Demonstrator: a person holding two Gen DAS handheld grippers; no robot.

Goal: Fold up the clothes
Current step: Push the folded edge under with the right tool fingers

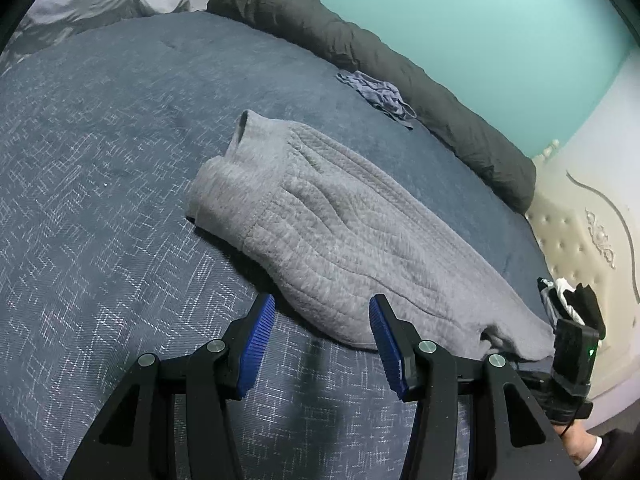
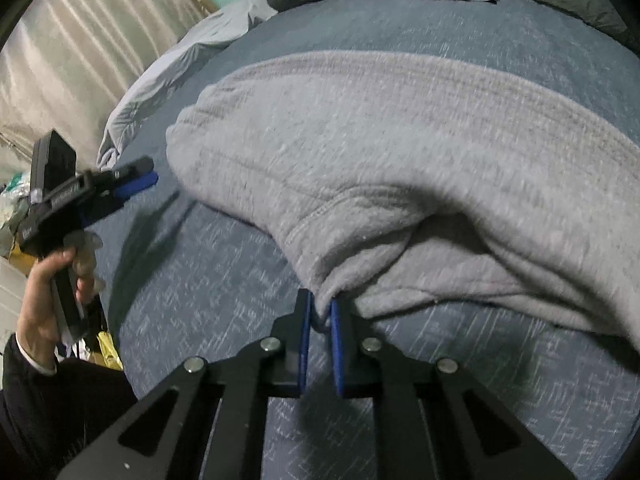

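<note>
Left wrist view: the left hand-held gripper [image 1: 322, 336] stands half-wide and empty just above the near hem of the grey sweater [image 1: 320, 216], which lies flat on the bed [image 1: 100, 160]. To fold cleanly, it should probably pinch that hem before any lifting.

Right wrist view: the right hand-held gripper [image 2: 320, 312] is narrowed onto the sweater's [image 2: 400, 140] near edge, cloth pinched between its pads. Lifting both corners together, level, should avoid bunching.

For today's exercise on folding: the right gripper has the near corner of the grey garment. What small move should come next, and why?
Probably close the left gripper on the grey garment: its jaws stand open at the hem, while the right gripper already pinches its corner.
</note>
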